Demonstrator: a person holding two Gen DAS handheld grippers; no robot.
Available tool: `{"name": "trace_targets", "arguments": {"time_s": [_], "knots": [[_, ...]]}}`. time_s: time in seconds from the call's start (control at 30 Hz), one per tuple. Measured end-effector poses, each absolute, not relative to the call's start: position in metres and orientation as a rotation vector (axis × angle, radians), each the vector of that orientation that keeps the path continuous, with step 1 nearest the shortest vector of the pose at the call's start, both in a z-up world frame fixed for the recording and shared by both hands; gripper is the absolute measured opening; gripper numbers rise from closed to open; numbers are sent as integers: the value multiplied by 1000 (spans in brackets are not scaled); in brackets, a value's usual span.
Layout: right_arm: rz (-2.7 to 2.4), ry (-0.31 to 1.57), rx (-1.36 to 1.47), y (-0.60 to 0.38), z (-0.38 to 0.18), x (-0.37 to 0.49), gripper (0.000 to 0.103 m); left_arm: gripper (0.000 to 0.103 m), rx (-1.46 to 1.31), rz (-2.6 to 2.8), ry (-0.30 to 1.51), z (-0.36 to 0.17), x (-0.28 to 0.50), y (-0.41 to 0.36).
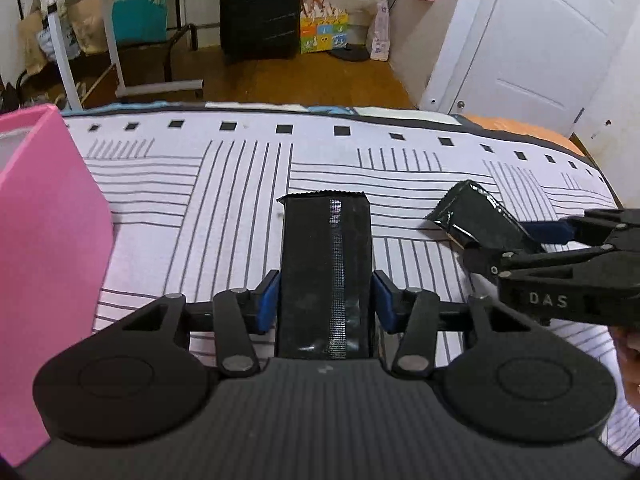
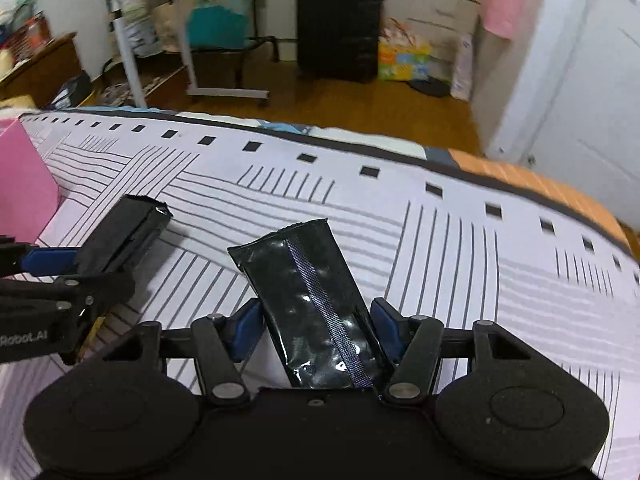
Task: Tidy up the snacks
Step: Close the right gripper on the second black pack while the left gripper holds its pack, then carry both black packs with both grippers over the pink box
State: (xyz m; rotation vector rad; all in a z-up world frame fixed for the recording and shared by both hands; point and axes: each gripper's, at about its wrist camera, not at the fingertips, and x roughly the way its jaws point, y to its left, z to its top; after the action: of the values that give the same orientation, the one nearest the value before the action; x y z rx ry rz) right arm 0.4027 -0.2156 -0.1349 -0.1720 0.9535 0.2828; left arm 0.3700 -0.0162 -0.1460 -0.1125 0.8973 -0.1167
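The left gripper [image 1: 326, 300] is held level above the striped bedsheet [image 1: 224, 184], its blue pads [image 1: 267, 304] pressed against both sides of a black snack packet [image 1: 325, 264] that points straight ahead, seam strip up. The right gripper [image 2: 316, 328] hangs alongside at much the same height and clamps a second black snack packet [image 2: 308, 300], which leans to the left between the fingers — its crimped far end is tilted toward the other tool.

Each gripper also shows in the other's camera: the right one comes in from the right edge of the left view [image 1: 532, 236], the left one from the left edge of the right view [image 2: 76, 260], each with its packet sticking forward past the fingertips.

A pink box [image 1: 44, 240] stands on the sheet to the left, just beside the left gripper; its lower part is cut off by the frame and the gripper body. The near ends of both packets are hidden behind the gripper bodies. A sliver of a hand [image 1: 630, 364] shows at the right edge. The right view is blurred in the background, where a black suitcase [image 2: 340, 24] stands on the floor.
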Motion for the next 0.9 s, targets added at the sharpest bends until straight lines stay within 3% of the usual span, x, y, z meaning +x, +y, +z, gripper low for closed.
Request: {"name": "trace_targets", "arguments": {"time_s": [0.2, 0.63, 0.9], "knots": [[195, 1046, -90, -214, -133, 390, 64, 47, -117, -141, 883, -133, 358, -17], [260, 1053, -71, -212, -113, 336, 64, 47, -103, -157, 943, -108, 330, -17], [342, 1121, -47, -215, -93, 296, 64, 47, -14, -210, 961, -82, 273, -21]]}}
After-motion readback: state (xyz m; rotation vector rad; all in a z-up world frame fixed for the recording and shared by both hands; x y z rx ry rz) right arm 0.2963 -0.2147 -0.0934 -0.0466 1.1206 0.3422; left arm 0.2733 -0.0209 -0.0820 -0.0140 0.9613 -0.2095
